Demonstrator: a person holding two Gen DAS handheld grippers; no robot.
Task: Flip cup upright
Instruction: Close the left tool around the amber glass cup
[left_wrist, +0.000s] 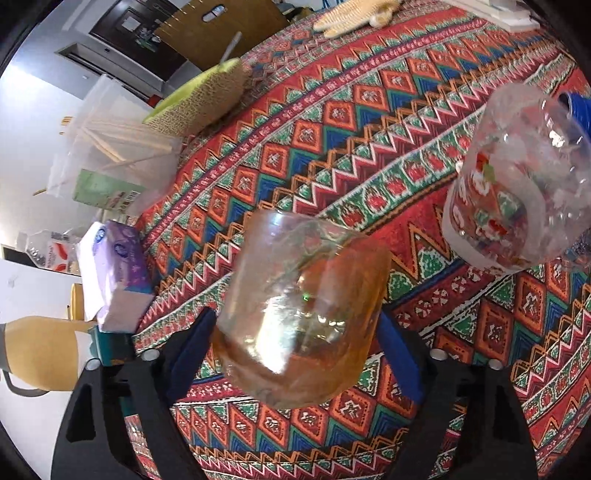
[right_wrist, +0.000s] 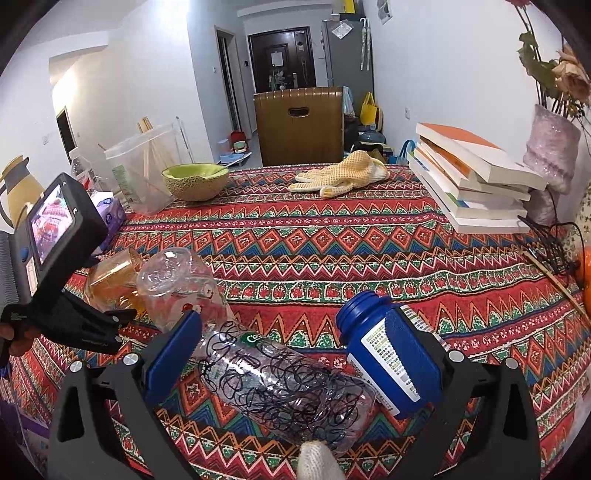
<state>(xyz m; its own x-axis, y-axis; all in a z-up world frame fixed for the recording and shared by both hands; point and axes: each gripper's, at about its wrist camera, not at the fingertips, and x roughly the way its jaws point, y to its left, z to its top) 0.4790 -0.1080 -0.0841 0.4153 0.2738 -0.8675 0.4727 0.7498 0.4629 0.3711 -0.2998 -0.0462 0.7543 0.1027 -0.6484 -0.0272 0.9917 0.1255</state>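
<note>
The left gripper (left_wrist: 295, 328) is clamped on the amber cup (left_wrist: 301, 314), its blue pads pressed against both sides, holding the cup tilted above the patterned tablecloth (left_wrist: 332, 129). A clear jar (left_wrist: 517, 177) stands just to the right of it. The right gripper (right_wrist: 295, 354) stands spread wide, gripping nothing, with a plastic bottle (right_wrist: 284, 391) covered in black scribbles lying between its fingers and a blue bottle (right_wrist: 376, 350) against the right one. Beyond lie a half melon (right_wrist: 195, 181), gloves (right_wrist: 343, 173) and stacked books (right_wrist: 476, 177).
</note>
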